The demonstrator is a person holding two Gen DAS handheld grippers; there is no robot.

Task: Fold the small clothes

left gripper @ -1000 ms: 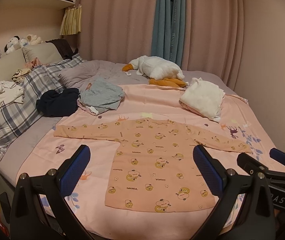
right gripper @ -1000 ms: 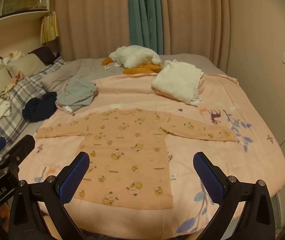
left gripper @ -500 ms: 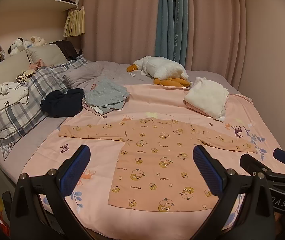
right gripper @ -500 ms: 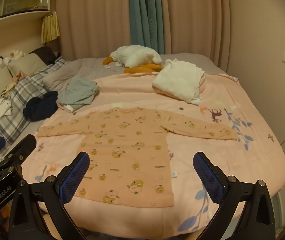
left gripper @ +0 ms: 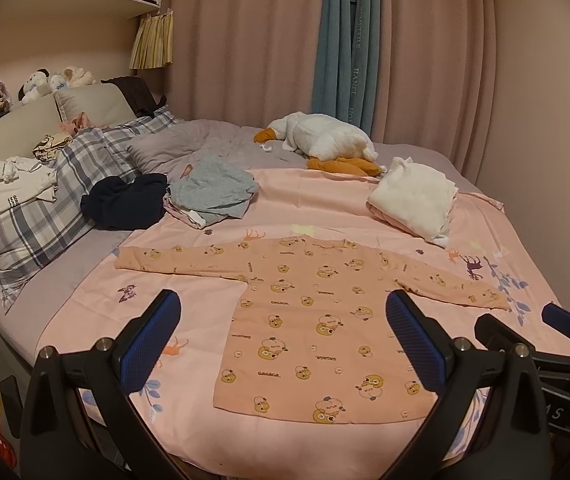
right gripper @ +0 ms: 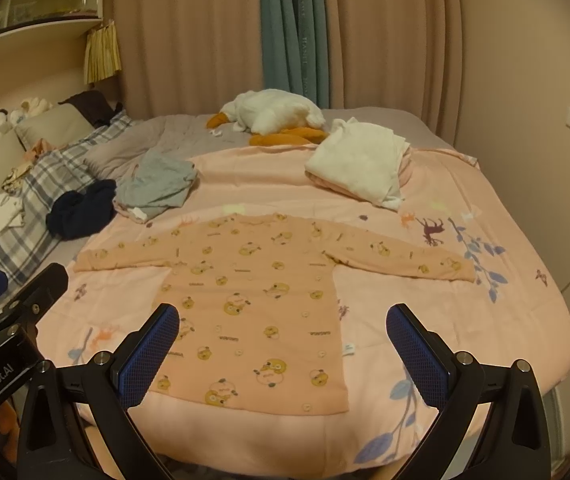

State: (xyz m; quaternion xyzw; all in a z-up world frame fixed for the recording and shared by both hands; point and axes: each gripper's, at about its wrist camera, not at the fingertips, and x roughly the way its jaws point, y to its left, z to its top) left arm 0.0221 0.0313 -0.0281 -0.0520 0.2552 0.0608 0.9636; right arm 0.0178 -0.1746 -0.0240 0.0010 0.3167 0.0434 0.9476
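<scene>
On the left of the bed (left gripper: 65, 276) lies a checked pillow (left gripper: 45, 216) with a folded white cloth (left gripper: 9, 188) on top. Beside it sits a dark blue heap (left gripper: 125, 200). Next to that is a grey heap (left gripper: 213, 188), touching the dark one.

The left gripper (left gripper: 283, 338) hangs low over the near edge of the bed. Its two blue pads are spread wide, and nothing is between them.

In the middle lies the shirt (left gripper: 317, 320). It is peach with little bears on it. It lies flat on a pink sheet (left gripper: 325, 208), with both sleeves stretched out to the sides. The bottom hem is near the front edge of the bed. No gripper touches it.

Far back, by the curtain (left gripper: 341, 40), rests a white toy goose (left gripper: 325, 140) with orange feet. To its right sits a white pile (left gripper: 413, 196) of folded cloth, well apart from the shirt.

The right gripper (right gripper: 283, 338) hangs over the near edge too, just beside the left one. Its pads are spread wide as well, holding nothing. The shirt's hem shows between them.
</scene>
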